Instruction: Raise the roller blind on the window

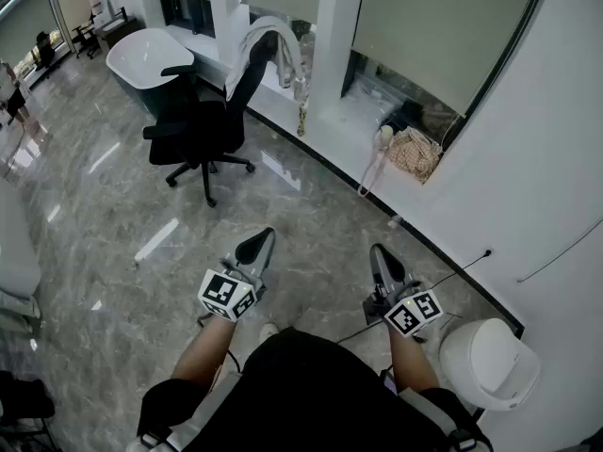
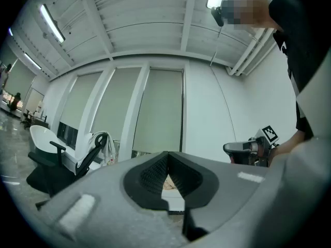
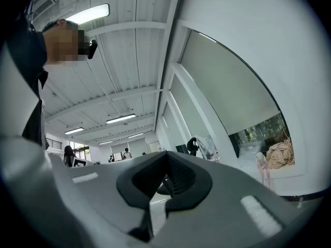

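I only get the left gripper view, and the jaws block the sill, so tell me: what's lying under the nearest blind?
Observer: A checked bundle lies on the sill, under the blind.
Operator: Any obstacle low on the right?
Observer: A white bin stands by the wall, just right of the right gripper.
Operator: Is that gripper open?
Observer: No. Its own view shows the jaws together with nothing between them.
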A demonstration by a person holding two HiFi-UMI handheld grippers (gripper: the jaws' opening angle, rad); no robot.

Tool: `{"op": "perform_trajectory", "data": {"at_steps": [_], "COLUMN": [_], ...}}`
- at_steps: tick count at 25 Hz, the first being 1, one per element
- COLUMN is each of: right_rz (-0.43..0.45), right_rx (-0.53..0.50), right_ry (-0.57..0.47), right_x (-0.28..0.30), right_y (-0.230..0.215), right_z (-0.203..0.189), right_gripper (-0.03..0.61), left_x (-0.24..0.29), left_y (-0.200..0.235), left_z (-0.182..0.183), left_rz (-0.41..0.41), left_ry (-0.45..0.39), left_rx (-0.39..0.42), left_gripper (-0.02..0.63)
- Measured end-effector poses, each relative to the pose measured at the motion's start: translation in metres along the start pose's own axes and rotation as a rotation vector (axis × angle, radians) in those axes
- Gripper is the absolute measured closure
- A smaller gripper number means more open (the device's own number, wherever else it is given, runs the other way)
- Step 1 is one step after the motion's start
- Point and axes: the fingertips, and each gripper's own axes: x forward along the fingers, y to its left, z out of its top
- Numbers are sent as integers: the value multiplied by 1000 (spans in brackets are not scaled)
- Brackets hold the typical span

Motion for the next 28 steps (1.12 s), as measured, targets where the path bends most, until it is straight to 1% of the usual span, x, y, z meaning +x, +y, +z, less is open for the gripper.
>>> {"op": "perform_trajectory", "data": {"at_steps": [5, 9, 12, 15, 19, 23, 28], "right_rz": [-13, -26, -28, -31, -45, -73, -97], "right_rx": [11, 17, 15, 13, 12, 54, 57], "right_ry": [4, 6, -5, -9, -13, -26, -24], "right_x": [8, 13, 20, 26, 41, 56, 68], "right_y": [2, 6, 12, 18, 27, 34, 47], "right_z": [-12, -19, -21, -22, -25, -26, -32], "right_gripper": [580, 580, 581, 580, 580, 580, 578], "left_x": [-14, -22, -24, -24, -23, -27, -40], "left_y": [20, 31, 41, 48, 55, 60, 84], "left_z": [-6, -15, -12, -8, -8, -12, -23], "left_rz": [26, 23, 20, 7, -22, -63, -78], "left_ry": [6, 27, 22, 17, 14, 19, 47], "left_rx": [-20, -29, -27, -27, -52, -66, -82], "left_gripper": [614, 614, 614, 614, 614, 614, 614]}}
